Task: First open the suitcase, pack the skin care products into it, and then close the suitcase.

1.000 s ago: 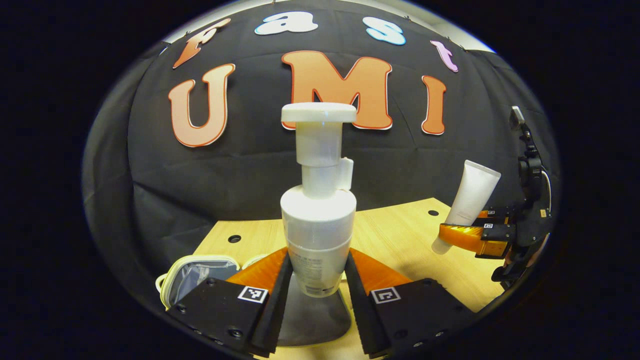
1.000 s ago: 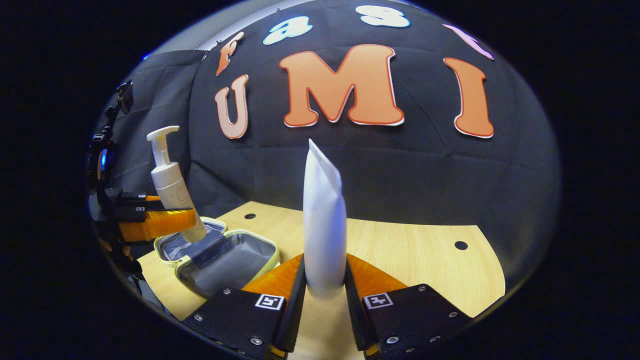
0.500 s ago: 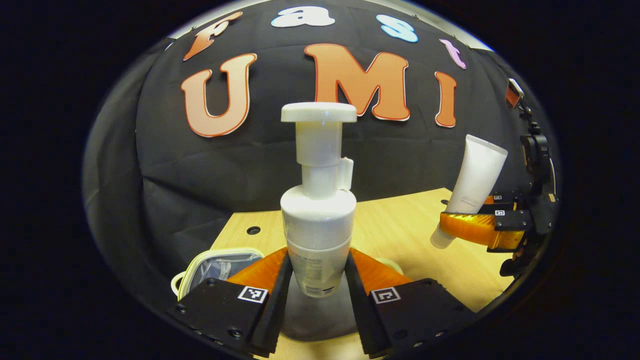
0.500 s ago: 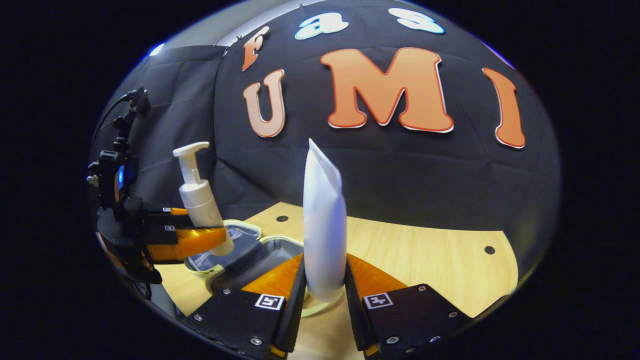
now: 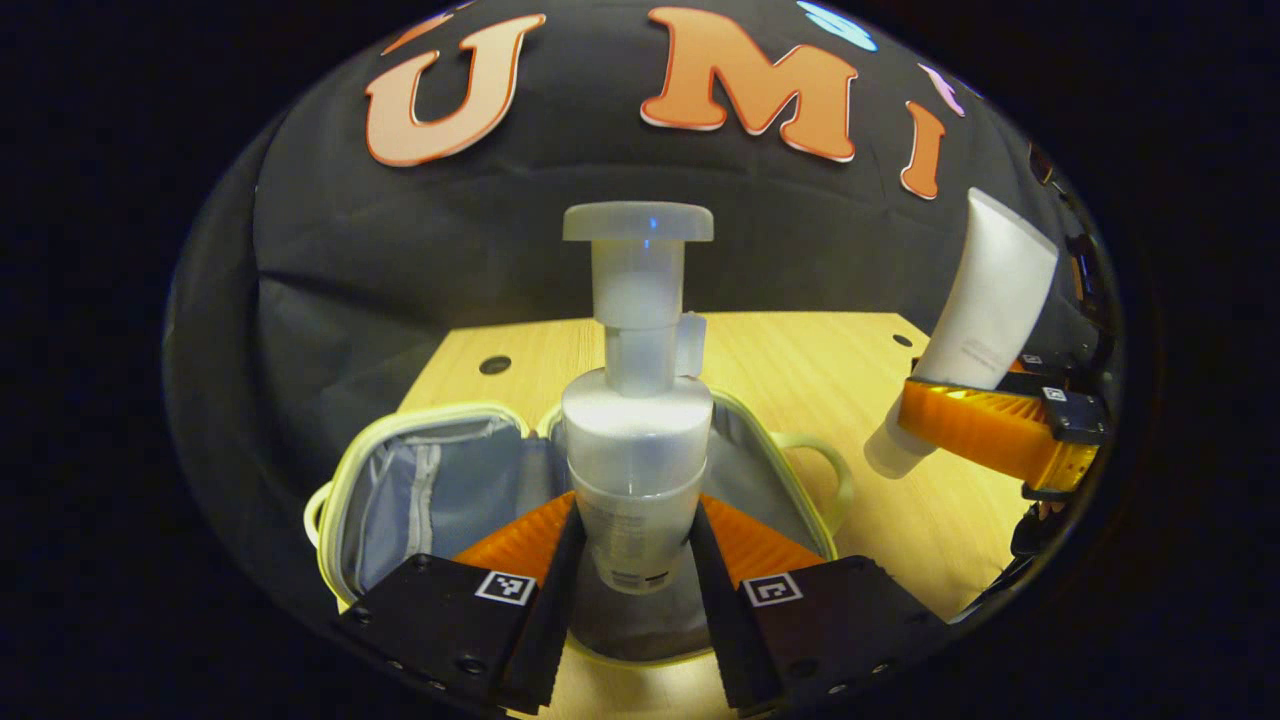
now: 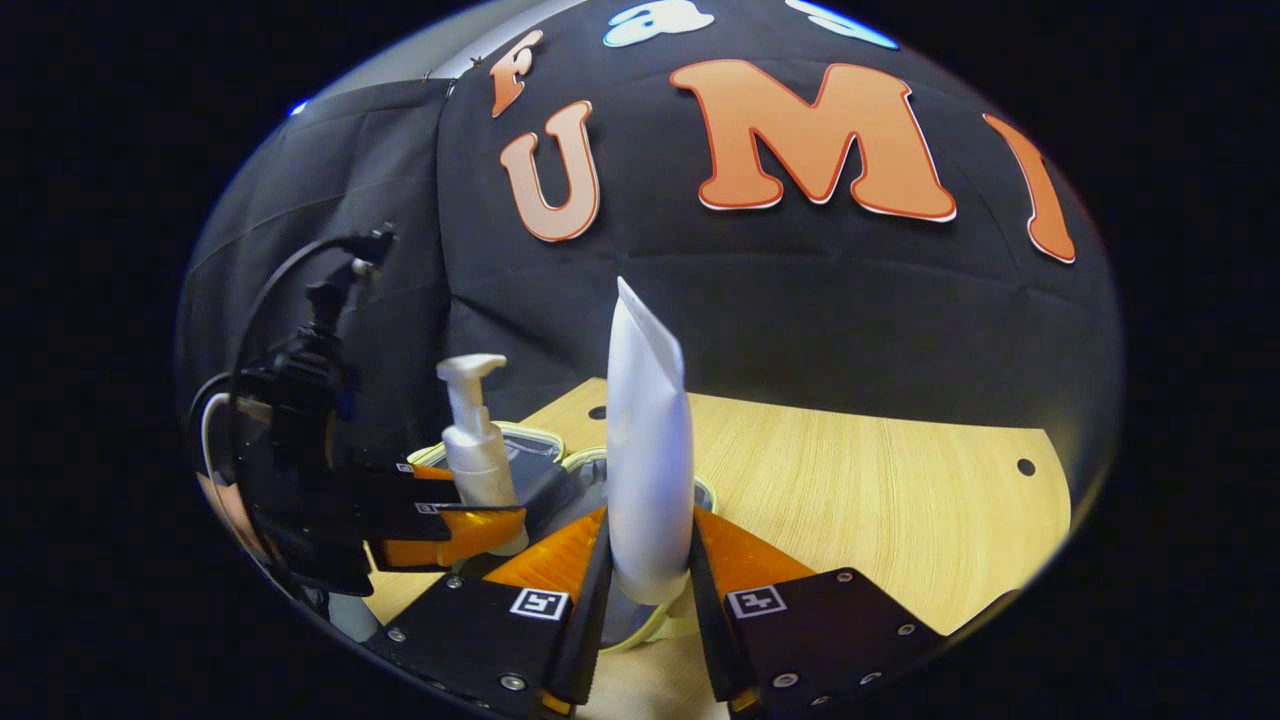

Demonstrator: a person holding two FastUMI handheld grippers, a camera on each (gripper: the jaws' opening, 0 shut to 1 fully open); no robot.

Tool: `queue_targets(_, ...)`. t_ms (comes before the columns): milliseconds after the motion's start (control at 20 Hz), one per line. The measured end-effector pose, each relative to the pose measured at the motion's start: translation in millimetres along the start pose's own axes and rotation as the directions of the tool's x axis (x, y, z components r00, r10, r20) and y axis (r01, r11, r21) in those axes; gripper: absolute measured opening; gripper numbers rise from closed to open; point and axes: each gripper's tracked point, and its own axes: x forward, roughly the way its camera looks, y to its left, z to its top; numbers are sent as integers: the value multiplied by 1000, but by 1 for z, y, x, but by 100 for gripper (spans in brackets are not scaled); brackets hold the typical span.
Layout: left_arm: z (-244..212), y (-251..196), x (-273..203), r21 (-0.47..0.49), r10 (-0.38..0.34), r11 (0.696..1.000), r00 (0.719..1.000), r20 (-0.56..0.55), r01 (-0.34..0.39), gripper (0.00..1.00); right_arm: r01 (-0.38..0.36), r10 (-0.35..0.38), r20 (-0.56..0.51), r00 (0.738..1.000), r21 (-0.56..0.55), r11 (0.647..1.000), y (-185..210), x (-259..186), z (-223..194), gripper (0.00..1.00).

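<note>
In the left gripper view, the left gripper (image 5: 632, 545) is seen at the bottom centre of the frame, its fingers closed against both sides of a white pump bottle (image 5: 637, 440), which is held upright with its flat pump head at the middle of the frame. Behind and below the bottle, the suitcase (image 5: 420, 490), a small case with a pale green rim and a grey lining, is laid open on the wooden tabletop (image 5: 800, 370); its two halves are spread to the left and right of the bottle, and a handle loop is visible at its right side. At the right edge of the frame, the right gripper (image 5: 975, 425) is seen gripping a white tube (image 5: 985, 300), which is tilted with its cap end pointing down and left above the tabletop.

In the right gripper view, the right gripper (image 6: 650, 590) is seen at the bottom centre, its fingers pressed on the lower part of the white tube (image 6: 648, 440), which stands upright with its flat crimped end uppermost. At the lower left of the frame, the left gripper (image 6: 470, 525) is seen holding the pump bottle (image 6: 478, 450) upright over the open suitcase (image 6: 540, 445), whose rim is partly hidden behind the bottle and the tube. The tabletop (image 6: 880, 490) extends to the right.
</note>
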Motion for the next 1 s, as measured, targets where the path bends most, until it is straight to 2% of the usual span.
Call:
queue_targets(300, -25, -7, 16, -31, -39, 999, 983, -181, 34, 61, 30, -28, -58, 998, 30, 999, -1, 15, -14, 44)
queue_targets(500, -45, -7, 18, -63, -64, 997, 955, -288, 47, 61, 38, -34, -84, 996, 46, 998, -1, 25, -20, 43)
queue_targets(750, -42, -22, 19, -68, -51, 997, 937, -346, 29, 61, 31, -23, -121, 992, 64, 997, 4, 32, -31, 44)
queue_targets(1000, -55, -28, 28, -124, -49, 992, 923, -382, 1, 61, 22, -8, -171, 985, 80, 997, 8, 40, -44, 44)
